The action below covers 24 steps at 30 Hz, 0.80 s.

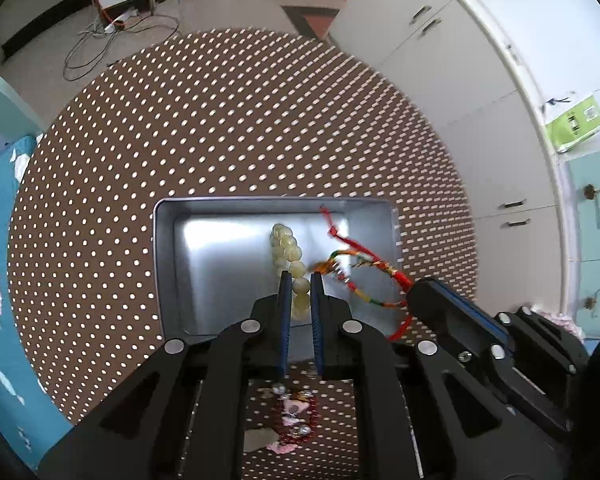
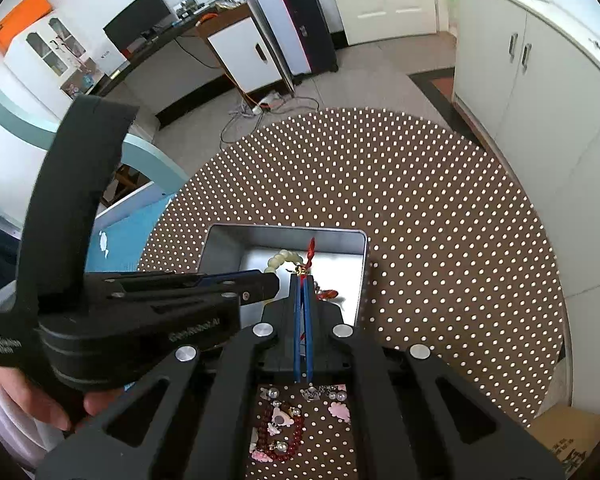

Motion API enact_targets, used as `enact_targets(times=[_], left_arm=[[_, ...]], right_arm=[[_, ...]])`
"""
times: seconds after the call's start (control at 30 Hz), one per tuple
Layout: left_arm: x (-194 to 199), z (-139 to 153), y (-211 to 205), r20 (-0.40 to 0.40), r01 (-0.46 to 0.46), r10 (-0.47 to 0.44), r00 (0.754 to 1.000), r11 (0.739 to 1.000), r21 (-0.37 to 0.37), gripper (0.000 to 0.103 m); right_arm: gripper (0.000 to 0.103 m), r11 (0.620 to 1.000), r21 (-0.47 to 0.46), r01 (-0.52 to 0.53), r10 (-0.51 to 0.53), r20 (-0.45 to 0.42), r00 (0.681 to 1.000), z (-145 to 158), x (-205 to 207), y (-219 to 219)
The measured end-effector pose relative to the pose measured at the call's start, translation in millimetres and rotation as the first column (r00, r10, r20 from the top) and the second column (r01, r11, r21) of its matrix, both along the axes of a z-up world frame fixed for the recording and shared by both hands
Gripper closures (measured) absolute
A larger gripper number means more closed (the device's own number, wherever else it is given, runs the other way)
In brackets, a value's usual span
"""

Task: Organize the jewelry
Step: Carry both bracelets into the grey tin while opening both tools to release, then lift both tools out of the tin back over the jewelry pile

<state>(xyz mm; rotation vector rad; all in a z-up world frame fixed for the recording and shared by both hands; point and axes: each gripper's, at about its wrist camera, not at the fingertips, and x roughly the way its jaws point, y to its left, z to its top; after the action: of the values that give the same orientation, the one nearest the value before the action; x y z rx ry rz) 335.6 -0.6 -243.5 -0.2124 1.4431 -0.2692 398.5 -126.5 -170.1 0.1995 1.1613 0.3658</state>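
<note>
Step in hand: both bracelets going into the metal tin (image 1: 168, 264). Left gripper (image 1: 300, 280) is clamped on the pale bead bracelet (image 1: 286, 246), right gripper (image 2: 303, 280) pinches the red cord bracelet (image 1: 364, 276) near the tin's right wall. Next move likely calls for lowering both, then releasing. More jewelry (image 2: 280, 428) waits on the table's near edge.

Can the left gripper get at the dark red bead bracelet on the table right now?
Probably not yet. The left gripper is shut on the pale bead bracelet over the metal tin; the dark red bracelet lies on the table behind its fingertips. It must release and pull back first.
</note>
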Motion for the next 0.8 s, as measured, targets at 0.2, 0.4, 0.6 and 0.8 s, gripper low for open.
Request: enact_targets(times=[0.2,0.4,0.6,0.8], left_arm=[[2,-10,4,-0.009,-0.001,0.001,1.000,0.999,0.042,0.094],[-6,-8,19,-0.020,-0.007,0.009,1.000,0.997,0.074,0.085],[-15,-2,34,-0.013,-0.029,0.030,0.999,0.996,0.081,0.085],[-21,15,44,0.015,-0.044,0.043,0.999,0.995,0.086,0.078]], right_arm=[[0.102,1.000,0.006,-0.015,0.016,-0.050,0.999,-15,5,10],[0.098,0.999,-0.019,-0.049,0.048,-0.055,0.997,-18,7,17],[0.078,0.999,-0.032,-0.042,0.040,-0.048,0.998,-13,5,10],[0.068,0.999,-0.032,-0.031,0.030,-0.015,0.999,-1,-4,3]])
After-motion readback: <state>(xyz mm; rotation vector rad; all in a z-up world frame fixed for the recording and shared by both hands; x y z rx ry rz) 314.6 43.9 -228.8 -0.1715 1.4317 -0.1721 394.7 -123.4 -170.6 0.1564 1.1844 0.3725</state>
